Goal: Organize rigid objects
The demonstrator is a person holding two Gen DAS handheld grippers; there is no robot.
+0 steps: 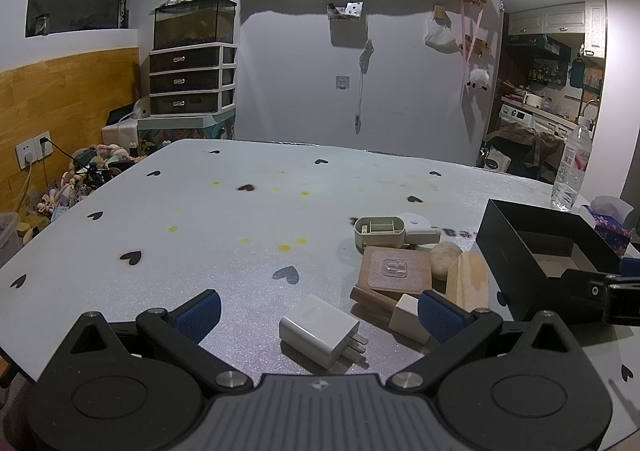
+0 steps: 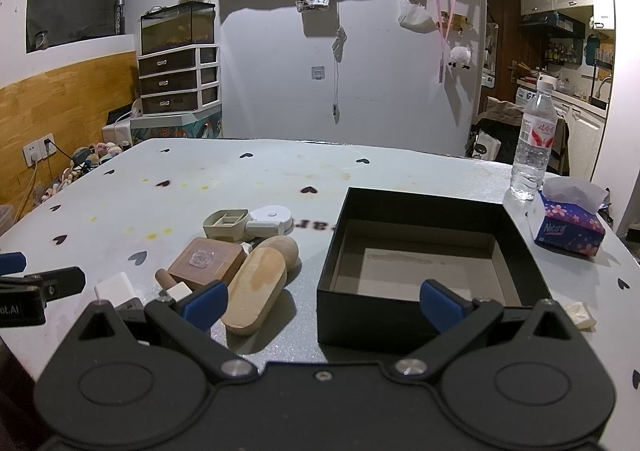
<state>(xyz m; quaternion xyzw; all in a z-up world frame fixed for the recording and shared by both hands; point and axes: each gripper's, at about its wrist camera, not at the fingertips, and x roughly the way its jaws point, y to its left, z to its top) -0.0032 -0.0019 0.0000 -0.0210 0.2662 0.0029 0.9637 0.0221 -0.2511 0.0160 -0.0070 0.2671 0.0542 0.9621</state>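
Charger (image 1: 319, 330) sits right between the wide-open, empty left claw (image 1: 319, 313): light, hard, slick plastic, so pinch its flat sides. Right claw (image 2: 323, 301) gapes empty by the box (image 2: 424, 199).

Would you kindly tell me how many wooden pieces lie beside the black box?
3 clearly: a square block, an oblong block leaning toward the box, and an egg-shaped piece behind. A handle-like dowel may be a fourth; others could be hidden.

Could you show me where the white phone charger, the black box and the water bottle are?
white phone charger (image 1: 318, 327): left wrist view, on its flat top face.
black box (image 2: 404, 321): right wrist view, on its near outer wall.
water bottle (image 2: 536, 139): right wrist view, on its label.
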